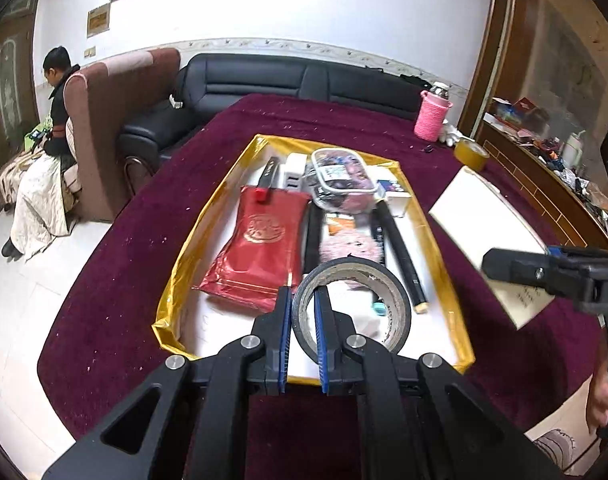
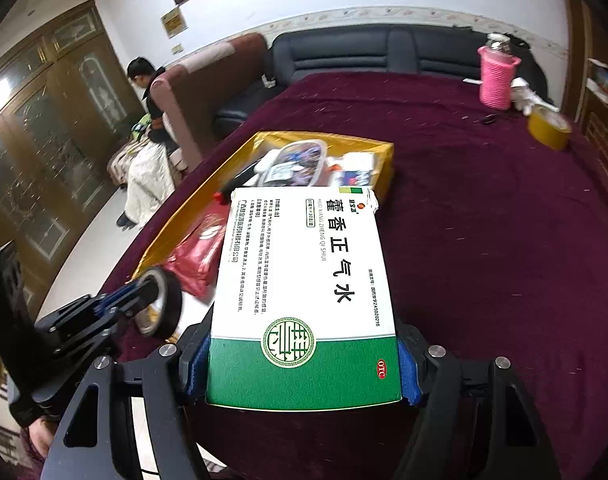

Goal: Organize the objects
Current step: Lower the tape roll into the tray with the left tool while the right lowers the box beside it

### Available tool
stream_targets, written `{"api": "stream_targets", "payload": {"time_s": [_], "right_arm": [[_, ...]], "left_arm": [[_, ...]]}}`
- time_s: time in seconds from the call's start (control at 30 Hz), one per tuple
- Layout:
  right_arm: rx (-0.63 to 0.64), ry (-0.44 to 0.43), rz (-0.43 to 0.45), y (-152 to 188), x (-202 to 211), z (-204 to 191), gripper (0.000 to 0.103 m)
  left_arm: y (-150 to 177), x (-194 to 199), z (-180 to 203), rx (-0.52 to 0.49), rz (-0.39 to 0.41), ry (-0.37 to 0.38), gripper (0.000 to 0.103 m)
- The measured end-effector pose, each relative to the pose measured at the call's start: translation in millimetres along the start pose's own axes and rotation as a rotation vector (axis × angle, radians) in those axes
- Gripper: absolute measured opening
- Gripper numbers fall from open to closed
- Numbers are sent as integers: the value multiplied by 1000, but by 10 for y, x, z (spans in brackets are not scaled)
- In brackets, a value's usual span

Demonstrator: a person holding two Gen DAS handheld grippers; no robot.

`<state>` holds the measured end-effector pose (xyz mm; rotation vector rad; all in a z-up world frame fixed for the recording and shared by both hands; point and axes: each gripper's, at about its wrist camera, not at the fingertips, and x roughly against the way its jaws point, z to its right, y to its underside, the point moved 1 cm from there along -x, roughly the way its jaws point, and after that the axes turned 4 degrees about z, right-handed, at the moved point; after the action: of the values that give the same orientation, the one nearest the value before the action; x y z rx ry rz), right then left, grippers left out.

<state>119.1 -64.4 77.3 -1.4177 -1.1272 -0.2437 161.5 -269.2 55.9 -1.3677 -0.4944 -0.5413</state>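
Note:
A gold-rimmed box point(image 1: 220, 200) on the maroon table holds a red pouch point(image 1: 260, 248), a clear lidded container point(image 1: 342, 176), a black pen point(image 1: 400, 252) and other small items. My left gripper point(image 1: 304, 296) is shut on the wall of a black tape roll point(image 1: 388, 304), held over the box's near end; the roll also shows in the right wrist view point(image 2: 164, 300). My right gripper point(image 2: 304, 360) is shut on a white and green medicine box point(image 2: 304, 280), held just right of the gold box point(image 2: 364, 148). That medicine box shows in the left wrist view point(image 1: 488, 224).
A pink knitted bottle point(image 1: 432, 116) and a yellow tape roll point(image 1: 470, 154) stand at the table's far right. A black sofa point(image 1: 264, 80) and a brown armchair with a seated person point(image 1: 56, 120) lie beyond the table. A cluttered shelf point(image 1: 544, 136) is at the right.

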Motion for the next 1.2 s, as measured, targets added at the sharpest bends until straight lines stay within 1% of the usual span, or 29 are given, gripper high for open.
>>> {"api": "stream_targets", "payload": {"time_s": [0.2, 0.33, 0.43, 0.53, 0.57, 0.73, 0.8, 0.87, 0.97, 1.03, 1.1, 1.13, 1.17, 1.2], "right_arm": [[3, -29, -62, -51, -430, -228, 77], [11, -20, -89, -65, -673, -309, 77], [13, 5, -97, -46, -796, -311, 77], [26, 58, -85, -28, -854, -294, 77], [28, 61, -82, -26, -857, -296, 77], [79, 132, -59, 22, -900, -406, 78], [87, 141, -58, 57, -951, -440, 78], [87, 139, -64, 72, -1000, -450, 78], [117, 164, -45, 63, -1030, -484, 78], [128, 172, -36, 59, -1054, -499, 78], [135, 175, -33, 69, -1056, -514, 78], [134, 171, -32, 75, -1044, -511, 79], [129, 164, -32, 84, -1025, -502, 79], [123, 159, -31, 88, -1004, -497, 78]], "left_arm": [[-4, -269, -76, -2, -44, 2, 11], [-7, -410, -117, 5, -66, 5, 11], [-1, -475, -149, 5, -75, 2, 11], [2, -512, -162, -8, -78, -12, 11], [5, -528, -162, -12, -80, -16, 11], [31, -551, -142, -36, -83, -26, 10], [33, -553, -194, -22, -82, -31, 11], [29, -550, -253, 0, -80, -31, 16], [24, -530, -302, 24, -69, -16, 17], [18, -510, -315, 35, -61, -23, 17], [-3, -472, -342, 54, -48, -22, 20], [-11, -452, -353, 61, -43, -26, 25], [-21, -428, -361, 68, -37, -34, 32], [-35, -397, -380, 78, -28, -46, 37]]}}
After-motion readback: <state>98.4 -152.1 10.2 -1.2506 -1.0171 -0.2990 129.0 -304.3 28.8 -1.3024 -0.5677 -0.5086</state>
